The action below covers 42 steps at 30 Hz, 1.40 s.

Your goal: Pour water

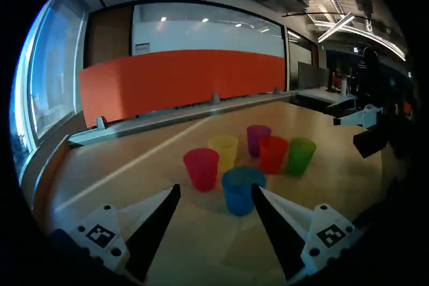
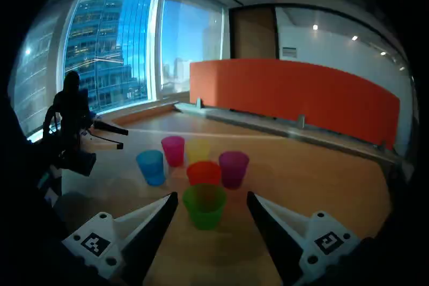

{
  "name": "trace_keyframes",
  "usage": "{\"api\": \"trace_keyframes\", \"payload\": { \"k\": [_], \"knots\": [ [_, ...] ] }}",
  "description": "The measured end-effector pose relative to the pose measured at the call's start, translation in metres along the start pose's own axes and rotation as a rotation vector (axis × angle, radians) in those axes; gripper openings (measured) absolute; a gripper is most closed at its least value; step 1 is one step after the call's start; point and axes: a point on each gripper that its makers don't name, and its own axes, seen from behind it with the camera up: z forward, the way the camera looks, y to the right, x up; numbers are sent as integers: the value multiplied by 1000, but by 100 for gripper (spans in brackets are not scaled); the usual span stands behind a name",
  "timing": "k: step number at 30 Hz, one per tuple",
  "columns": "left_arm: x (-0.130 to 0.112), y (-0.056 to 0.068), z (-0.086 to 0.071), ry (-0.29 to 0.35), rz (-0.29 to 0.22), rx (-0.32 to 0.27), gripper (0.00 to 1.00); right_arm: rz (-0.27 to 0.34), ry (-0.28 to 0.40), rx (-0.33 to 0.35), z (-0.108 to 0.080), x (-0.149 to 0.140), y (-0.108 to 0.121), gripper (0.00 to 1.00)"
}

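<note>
Plainly these are thin, translucent plastic tumblers. I judge them light, a little springy in the wall and smooth enough to slip. A hard squeeze would likely buckle one, and a filled one would slop if jerked. The best hold looks to be across the body at about mid-height, with the fingers square on opposite sides. Whether any cup holds water I cannot tell.

Six cups stand upright in a close cluster on the wooden table (image 1: 338,184). In the left gripper view the left gripper (image 1: 214,190) is spread wide and grips nothing. The blue cup (image 1: 242,189) stands between its 12 and 1 o'clock, about level with the fingertips, nearer the right-hand finger and untouched by either. The pink cup (image 1: 201,168) sits just beyond at 11 o'clock and the yellow cup (image 1: 223,149) at 12. The purple cup (image 1: 257,138), orange cup (image 1: 273,153) and green cup (image 1: 300,154) fan out toward 1 and 2 o'clock.

In the right gripper view the right gripper (image 2: 212,197) is likewise parted and empty. The green cup sits dead at its 12 o'clock, about level with the fingertips, with a gap on each side. The orange cup stands just behind it at 12 o'clock, so a deep reach could nudge it. The left gripper shows off at 10 o'clock, well apart from the cups.
</note>
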Motion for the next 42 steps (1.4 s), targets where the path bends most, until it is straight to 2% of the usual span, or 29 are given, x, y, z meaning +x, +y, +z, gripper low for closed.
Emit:
{"api": "trace_keyframes", "payload": {
  "k": [8,12,18,21,27,33,42],
  "knots": [
    [35,-6,-22,139,-11,107,98,-49,151,-198,-10,40,37,99],
    [43,-12,-31,190,-33,160,97,-70,217,-306,-19,53,57,99],
    [46,-30,-42,248,-59,263,98,-108,278,-514,-39,55,96,100],
    [50,-40,-48,274,-76,311,98,-100,293,-595,-47,51,111,100],
    [57,-53,-52,330,-109,374,98,-28,336,-666,-56,48,118,100],
    [65,-59,-56,381,-92,426,98,22,339,-704,-60,43,125,100],
    [70,-69,-61,381,-63,474,98,78,346,-698,-65,39,123,99]
  ]
}}
